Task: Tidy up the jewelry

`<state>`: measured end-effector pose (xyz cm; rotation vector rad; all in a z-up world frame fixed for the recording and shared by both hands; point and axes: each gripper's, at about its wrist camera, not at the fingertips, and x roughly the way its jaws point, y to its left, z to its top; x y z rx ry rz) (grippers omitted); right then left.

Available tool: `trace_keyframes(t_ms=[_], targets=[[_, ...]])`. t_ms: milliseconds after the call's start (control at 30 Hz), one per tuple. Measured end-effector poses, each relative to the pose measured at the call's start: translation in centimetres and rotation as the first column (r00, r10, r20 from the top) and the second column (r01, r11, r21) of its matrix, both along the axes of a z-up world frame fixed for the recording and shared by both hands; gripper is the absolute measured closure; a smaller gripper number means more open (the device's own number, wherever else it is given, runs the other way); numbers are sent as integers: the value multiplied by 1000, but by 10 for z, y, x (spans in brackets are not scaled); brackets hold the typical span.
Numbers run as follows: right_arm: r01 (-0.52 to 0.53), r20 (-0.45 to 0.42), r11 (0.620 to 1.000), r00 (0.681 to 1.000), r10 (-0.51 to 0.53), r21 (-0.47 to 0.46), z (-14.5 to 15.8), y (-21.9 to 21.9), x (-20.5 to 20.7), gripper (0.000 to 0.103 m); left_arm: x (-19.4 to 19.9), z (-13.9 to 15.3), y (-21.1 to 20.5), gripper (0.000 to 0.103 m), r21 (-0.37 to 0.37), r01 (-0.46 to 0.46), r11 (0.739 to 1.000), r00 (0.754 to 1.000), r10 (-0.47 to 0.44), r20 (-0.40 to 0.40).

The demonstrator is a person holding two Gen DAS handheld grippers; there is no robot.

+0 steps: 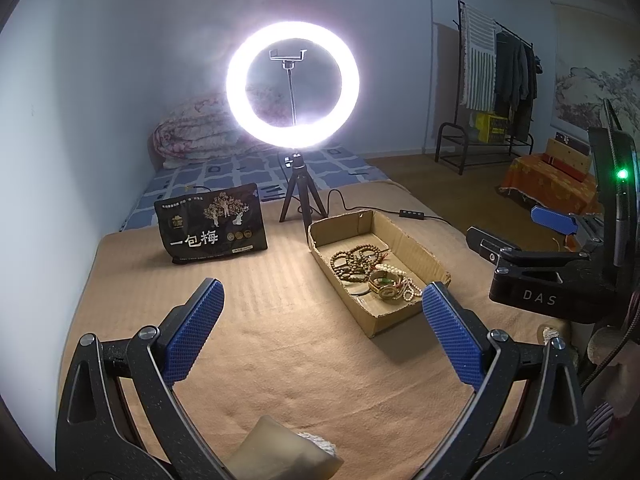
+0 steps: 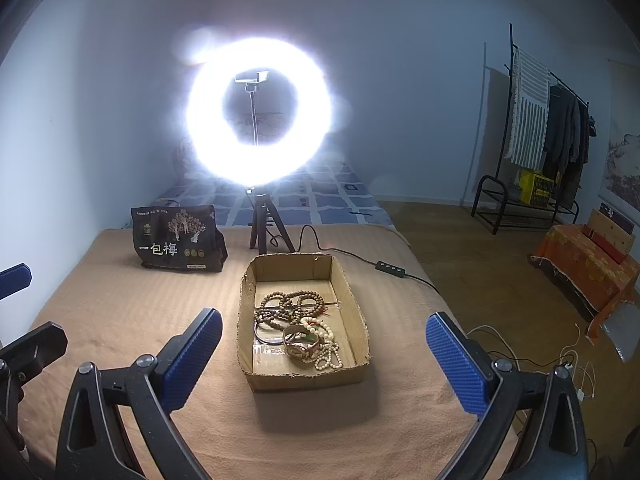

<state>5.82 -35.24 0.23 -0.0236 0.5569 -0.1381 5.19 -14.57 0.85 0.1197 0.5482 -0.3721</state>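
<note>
Glaring ring light [image 2: 258,110] on tripod, pale walls [image 2: 400,60], wooden floor [image 2: 480,264], clothes rack [image 2: 532,128], patterned bedding [image 1: 240,168].

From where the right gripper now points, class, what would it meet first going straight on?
Probably the near wall of the open brown cardboard box, which lies centred between the open right gripper's blue pads; the jewelry sits behind that wall. Depth is uncertain.

A tan blanket-covered bed [image 2: 120,308] carries 1 cardboard box [image 2: 348,292], 1 black snack bag [image 2: 176,240], and a ring-light tripod [image 2: 266,228].
</note>
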Motion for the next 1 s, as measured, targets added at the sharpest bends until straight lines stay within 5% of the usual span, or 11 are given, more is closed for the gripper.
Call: trace_keyframes(t_ms=[1000], targets=[[0,-5,1000,1000,0,0,0,0,0,0,-1,0,-1,2,-1,-1,1000,1000,1,3]])
